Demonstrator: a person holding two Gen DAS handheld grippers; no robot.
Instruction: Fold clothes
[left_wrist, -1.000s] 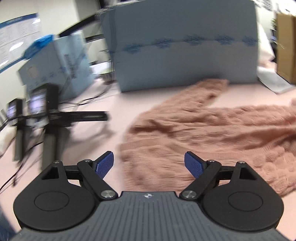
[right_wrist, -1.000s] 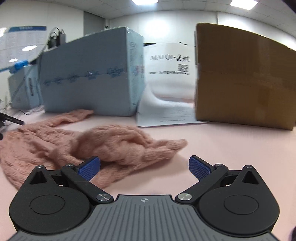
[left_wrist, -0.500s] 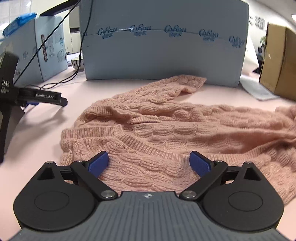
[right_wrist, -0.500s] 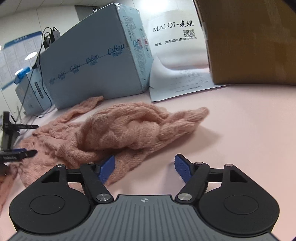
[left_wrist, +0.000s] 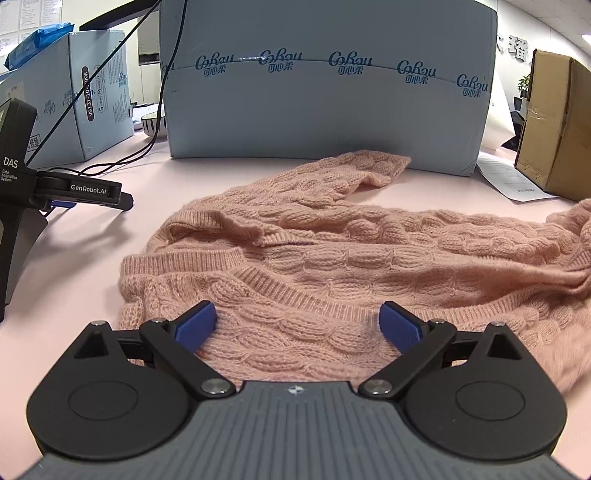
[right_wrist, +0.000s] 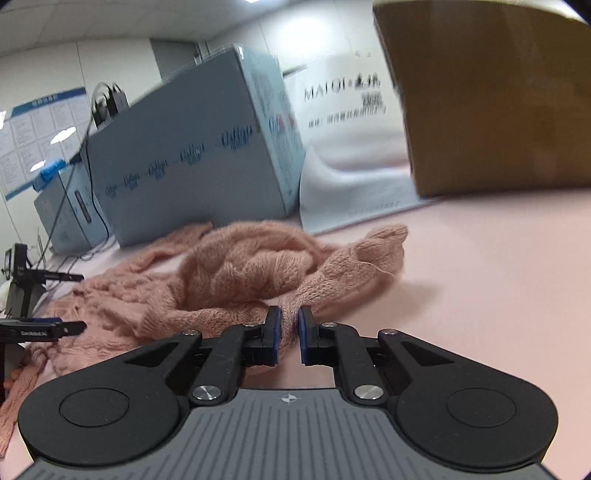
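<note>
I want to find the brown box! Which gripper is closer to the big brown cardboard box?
Right. The right gripper, closing on the pink sweater, has the brown box looming ahead; the left gripper sees it far off.

A: Left claw (left_wrist: 297, 325)? Black linkage arms, blue pads (left_wrist: 194, 325), silver pivot screws, round black discs.
B: Right claw (right_wrist: 289, 334), same. Ribbed grey housing, small crosshair mark.

L claw (left_wrist: 297, 325) wide; R claw (right_wrist: 290, 334) closing.

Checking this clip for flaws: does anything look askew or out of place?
Only the pink sweater: it lies rumpled, its right end bunched in a heap rather than spread flat. Nothing looks spilled or damaged.
</note>
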